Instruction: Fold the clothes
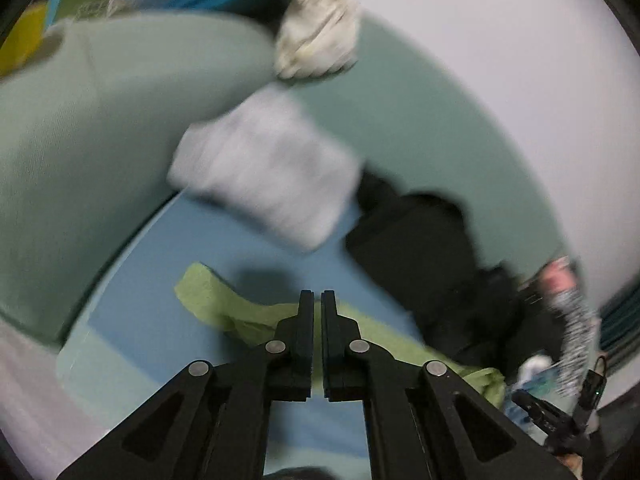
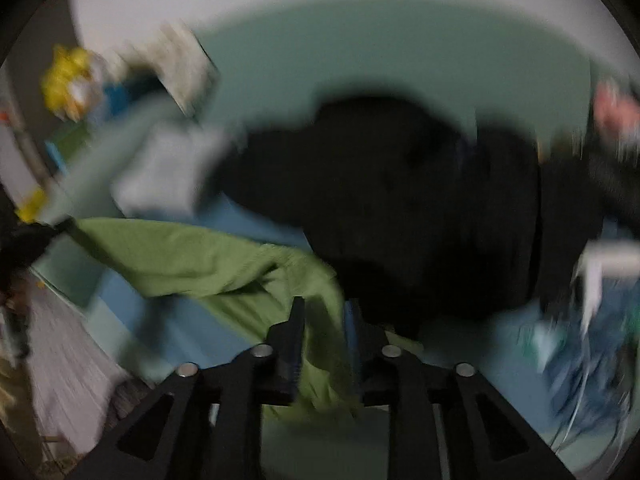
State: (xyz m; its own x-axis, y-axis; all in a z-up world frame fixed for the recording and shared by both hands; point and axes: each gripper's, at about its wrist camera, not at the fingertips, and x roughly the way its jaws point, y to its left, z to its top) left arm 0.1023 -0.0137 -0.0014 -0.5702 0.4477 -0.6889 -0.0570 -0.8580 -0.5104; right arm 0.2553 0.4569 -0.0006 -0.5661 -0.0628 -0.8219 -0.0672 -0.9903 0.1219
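On a blue sofa seat (image 1: 168,296), a green garment (image 2: 192,256) is pinched between the right gripper (image 2: 324,312) fingers; the left gripper (image 1: 317,300) is seen nearly closed, empty, above it.

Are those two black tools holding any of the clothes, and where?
The right tool pinches the green garment at a bunched fold. The left tool looks shut and empty.
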